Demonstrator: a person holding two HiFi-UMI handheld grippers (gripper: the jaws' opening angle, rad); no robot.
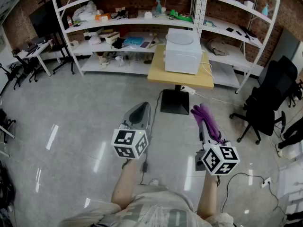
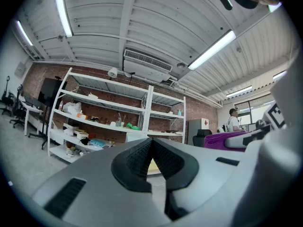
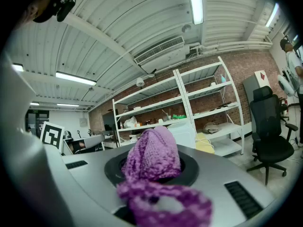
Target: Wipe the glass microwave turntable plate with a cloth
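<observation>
The right gripper point(image 1: 204, 126) clamps the purple cloth point(image 1: 207, 117), well apart from the plate point(image 1: 179, 38) atop the microwave point(image 1: 182, 58); the left gripper point(image 1: 140, 111) is closed on nothing.

- A white shelving unit point(image 1: 137, 21) stands along a brick wall point(image 1: 289, 13), its boards crowded with small clutter, among it a green item point(image 1: 181, 17) and a blue one point(image 1: 132, 41).
- A yellow-topped desk point(image 1: 158, 72) stands in front of the shelves and carries a white box-shaped appliance point(image 1: 182, 60).
- A white power strip point(image 1: 188, 89) lies on the floor by the desk's black base point(image 1: 174, 103).
- A black office chair point(image 1: 267, 103) stands at the right.
- A dark monitor point(image 1: 45, 17) stands at the far left.
- The grey floor point(image 1: 71, 108) shines with reflections.
- Overhead hang a strip light point(image 2: 215, 49) and an air-conditioning unit point(image 2: 147, 61).
- A person point(image 2: 233, 121) stands far off.
</observation>
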